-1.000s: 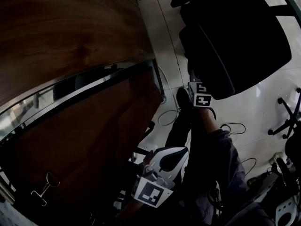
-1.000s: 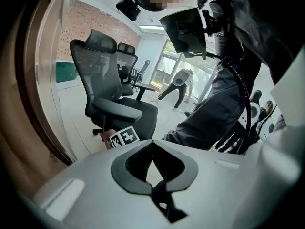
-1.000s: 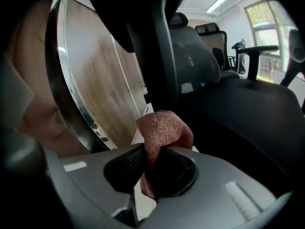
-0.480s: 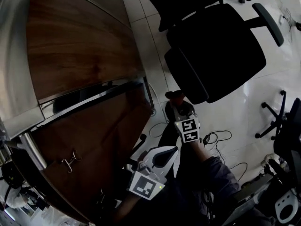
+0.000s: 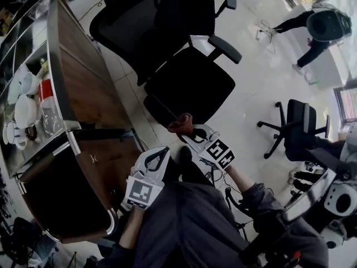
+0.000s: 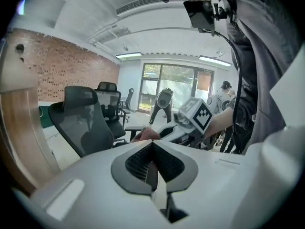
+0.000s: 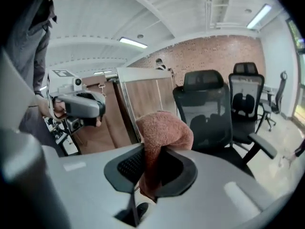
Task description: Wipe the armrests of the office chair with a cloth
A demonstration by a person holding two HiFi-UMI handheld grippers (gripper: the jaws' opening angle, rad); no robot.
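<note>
Right gripper [image 5: 188, 132] pinches reddish cloth [image 7: 161, 130] near office chair [image 5: 189, 85] seat front. Armrest [image 5: 224, 48] lies ahead-right of cloth, beyond seat (right gripper nearer). Left gripper [image 5: 158, 156] jaws together, empty.

White left tool [image 5: 164, 150] and right tool [image 5: 189, 134] bear black-and-white marker cubes [image 5: 138, 193]; grey sleeve [image 5: 257, 197].

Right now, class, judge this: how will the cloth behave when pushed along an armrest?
Probably floppy: the cloth droops over the right gripper jaws. Likely light and grippy rather than slippery, since its fuzzy pile bunches up without sagging far.
</note>
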